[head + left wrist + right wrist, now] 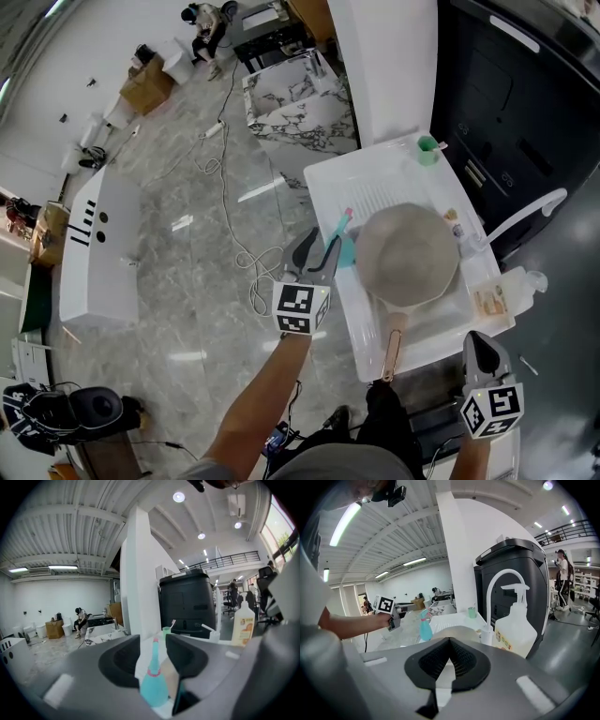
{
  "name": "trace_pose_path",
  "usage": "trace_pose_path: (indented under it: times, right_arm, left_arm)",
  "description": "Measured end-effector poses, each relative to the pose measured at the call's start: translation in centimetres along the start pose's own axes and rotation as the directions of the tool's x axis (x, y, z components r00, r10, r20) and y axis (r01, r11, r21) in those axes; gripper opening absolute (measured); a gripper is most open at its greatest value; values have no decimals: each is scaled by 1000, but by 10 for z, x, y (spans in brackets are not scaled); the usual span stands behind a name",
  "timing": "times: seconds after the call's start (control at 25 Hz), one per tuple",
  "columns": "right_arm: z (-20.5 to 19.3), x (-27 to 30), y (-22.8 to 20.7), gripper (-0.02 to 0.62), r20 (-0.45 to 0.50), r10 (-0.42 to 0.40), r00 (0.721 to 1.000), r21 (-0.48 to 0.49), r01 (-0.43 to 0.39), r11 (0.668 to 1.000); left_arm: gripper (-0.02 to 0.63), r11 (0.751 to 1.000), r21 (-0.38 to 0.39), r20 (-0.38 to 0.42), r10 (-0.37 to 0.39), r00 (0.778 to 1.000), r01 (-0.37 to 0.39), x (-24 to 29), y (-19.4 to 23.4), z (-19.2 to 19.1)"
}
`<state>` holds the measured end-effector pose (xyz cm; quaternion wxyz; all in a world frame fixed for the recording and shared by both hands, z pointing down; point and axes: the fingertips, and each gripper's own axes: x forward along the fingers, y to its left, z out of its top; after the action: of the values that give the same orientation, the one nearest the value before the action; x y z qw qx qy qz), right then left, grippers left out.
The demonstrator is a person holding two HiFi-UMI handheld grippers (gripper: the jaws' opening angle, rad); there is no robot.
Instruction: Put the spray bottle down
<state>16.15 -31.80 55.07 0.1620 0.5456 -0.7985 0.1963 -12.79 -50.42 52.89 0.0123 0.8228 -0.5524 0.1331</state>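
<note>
- Left gripper, closest to the head camera together with the forearm that carried it, had its jaws spread wide apart.
- Its pads pressed on nothing. The spray bottle appeared in the gap between the jaws, clear of both pads.
- Seen from the right gripper view, the spray bottle stood upright and free on the left rim of the white sink unit, with the left gripper just beside it.
- Right gripper hung at the near right corner of the sink unit. Its jaws met at the tips and held nothing.
- Count, grippers: two, each with one marker cube.
- Count, spray bottles: one, teal with a pink nozzle.
- Count, pans: one beige pan in the sink basin, its long handle pointing toward the person.
- Count, cups: one green cup on the far rim.
- Count, taps: one white curved tap on the right side.
- Count, pump bottles: one clear pump bottle with an orange label, just beside the tap.
</note>
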Motion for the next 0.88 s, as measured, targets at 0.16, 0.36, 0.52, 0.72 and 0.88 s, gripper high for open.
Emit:
trace_pose_path:
  times: [0.16, 0.36, 0.52, 0.72, 0.88]
  right_arm:
    - [16, -11, 14, 2, 31, 11, 999, -19, -10, 1000]
    - [32, -26, 35, 2, 64, 31, 997, -54, -28, 998]
    - [49, -41, 56, 2, 108, 59, 992, -90, -49, 995]
    - [71, -65, 83, 2, 159, 88, 983, -133, -66, 989]
    - [86, -87, 110, 2, 193, 113, 975, -180, -78, 981]
  left_arm:
    - [148, 1000, 16, 42, 6, 999, -7, -30, 6, 22]
    - [86, 999, 34, 91, 8, 996, -12, -75, 11, 48]
    - [30, 999, 40, 135, 10, 991, -16, -116, 13, 68]
    - [2, 999, 39, 169, -10, 986, 4, -168, 12, 90]
    - [0, 998, 52, 185, -25, 982, 16, -214, 15, 107]
